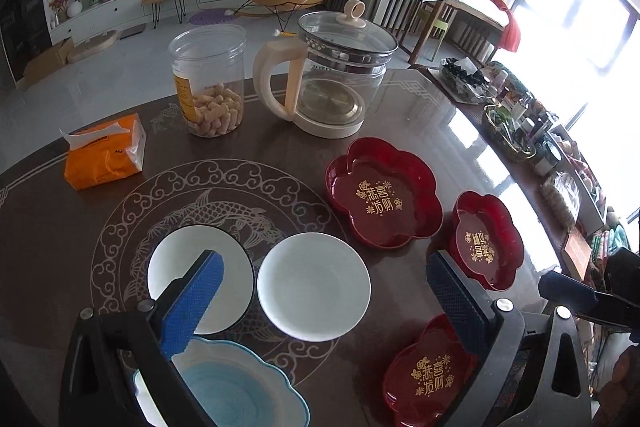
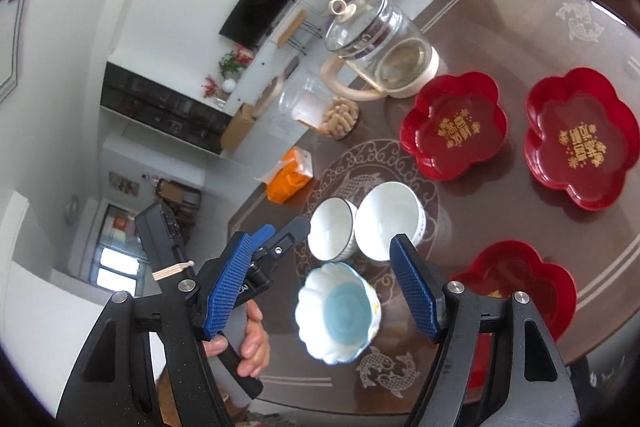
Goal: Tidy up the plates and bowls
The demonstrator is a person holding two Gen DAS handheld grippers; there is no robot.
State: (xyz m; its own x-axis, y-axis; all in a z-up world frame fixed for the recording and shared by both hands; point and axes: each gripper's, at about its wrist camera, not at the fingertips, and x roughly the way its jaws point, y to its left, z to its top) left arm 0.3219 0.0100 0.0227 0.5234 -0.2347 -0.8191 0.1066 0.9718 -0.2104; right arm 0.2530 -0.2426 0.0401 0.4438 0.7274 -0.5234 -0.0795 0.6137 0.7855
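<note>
Both tools hang over the brown patterned surface [image 1: 420, 115], and nothing is picked up yet. The left tool [image 1: 324, 291] is spread wide with its blue pads empty; below and between them sit two white bowls, the dark-rimmed bowl [image 1: 236, 259] partly behind the left pad and the plain white bowl [image 1: 314, 287] right in the gap. The right tool [image 2: 326, 291] is also wide open and holds nothing, and in its own view the scalloped blue-and-white bowl [image 2: 338, 313] lies framed between its pads, just in front of the two white bowls.

Three red flower-shaped plates are spread to the right: the largest red plate [image 1: 384, 191] near the glass kettle [image 1: 332, 75], a second red plate [image 1: 486, 239] beside it, and a third red plate [image 1: 428, 375] nearest the camera. All lie apart; none is stacked.

The step looks like an approach to a first pick, most likely on the bowls. To do it well, each tool should come down with one pad inside a bowl's wall and one outside, pinching the rim rather than spanning the whole bowl. The white bowls stand almost touching, so the outer pad needs the free side. Glazed ceramic is slick, so a firm close and a straight lift matter, and the hand [image 2: 250, 339] working the left tool sits close by, so the right should keep its own lane.
</note>
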